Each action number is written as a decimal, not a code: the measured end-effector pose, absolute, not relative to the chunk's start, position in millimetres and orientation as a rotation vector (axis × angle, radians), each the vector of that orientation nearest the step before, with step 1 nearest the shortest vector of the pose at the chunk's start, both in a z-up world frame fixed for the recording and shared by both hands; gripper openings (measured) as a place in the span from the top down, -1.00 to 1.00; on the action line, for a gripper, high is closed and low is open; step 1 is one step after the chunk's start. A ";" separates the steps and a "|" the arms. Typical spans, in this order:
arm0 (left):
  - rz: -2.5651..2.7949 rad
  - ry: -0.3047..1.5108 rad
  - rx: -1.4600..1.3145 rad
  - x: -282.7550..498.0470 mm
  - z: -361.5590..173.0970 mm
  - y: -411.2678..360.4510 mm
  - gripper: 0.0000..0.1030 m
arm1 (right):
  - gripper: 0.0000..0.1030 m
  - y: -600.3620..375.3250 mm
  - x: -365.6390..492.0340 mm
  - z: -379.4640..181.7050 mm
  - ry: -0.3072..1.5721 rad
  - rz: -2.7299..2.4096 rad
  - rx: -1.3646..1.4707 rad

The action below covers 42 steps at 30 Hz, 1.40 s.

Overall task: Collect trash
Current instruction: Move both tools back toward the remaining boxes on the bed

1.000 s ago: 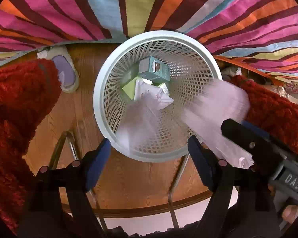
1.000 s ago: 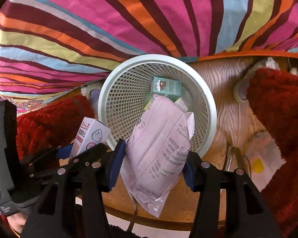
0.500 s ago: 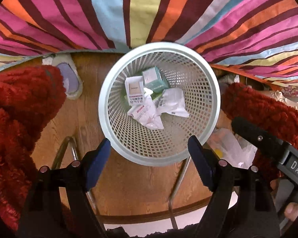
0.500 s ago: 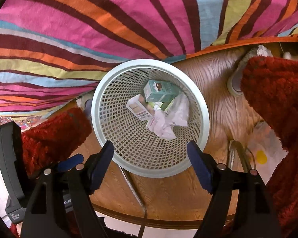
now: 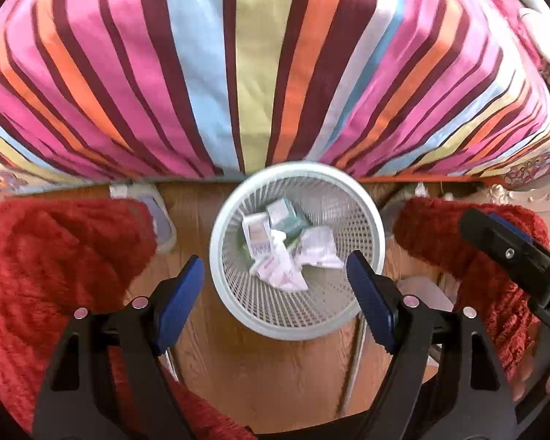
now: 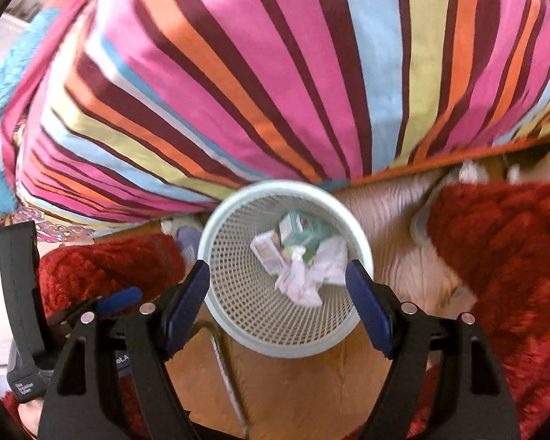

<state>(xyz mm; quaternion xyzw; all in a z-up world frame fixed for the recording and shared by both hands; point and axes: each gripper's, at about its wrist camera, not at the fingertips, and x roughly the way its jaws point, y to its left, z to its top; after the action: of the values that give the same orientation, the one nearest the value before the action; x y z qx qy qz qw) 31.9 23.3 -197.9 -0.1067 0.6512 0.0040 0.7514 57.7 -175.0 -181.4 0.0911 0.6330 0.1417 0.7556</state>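
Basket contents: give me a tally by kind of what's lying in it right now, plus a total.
In the white mesh basket, as far as the blur allows:
Green carton: 1
White printed box: 1
Crumpled pale wrappers: 2
Total: 4, with a green scrap underneath that I cannot identify and did not count.

The basket (image 5: 379,234) mouth is left open from above, its bottom covered by trash (image 5: 278,249). Its far rim is crowded by the striped bedding (image 5: 260,73); both sides are flanked by red sleeves (image 5: 55,256), with bare floor (image 5: 275,370) nearer.
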 end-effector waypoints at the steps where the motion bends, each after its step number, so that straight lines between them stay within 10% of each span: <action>1: 0.008 1.408 -0.227 31.2 -193.8 24.1 -0.52 | -0.41 -173.6 55.9 -176.3 1.360 0.312 0.187; 25: 0.008 1.093 -0.188 47.9 -102.8 50.3 -0.83 | -0.41 -197.0 73.1 -56.0 0.943 0.293 0.110; 28: 0.002 1.079 -0.174 58.6 -96.0 51.3 -0.83 | -0.72 -198.0 81.0 -49.0 0.948 0.308 0.119; 42: -0.072 0.998 -0.147 117.3 -67.2 53.2 -0.87 | -0.84 -197.6 141.9 -28.5 0.921 0.280 0.138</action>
<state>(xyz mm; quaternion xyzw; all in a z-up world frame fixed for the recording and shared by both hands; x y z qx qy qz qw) 117.3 53.2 -67.2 -0.0703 0.4779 -0.0346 0.8749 141.9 -197.6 -28.5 0.0664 0.4424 0.1348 0.8842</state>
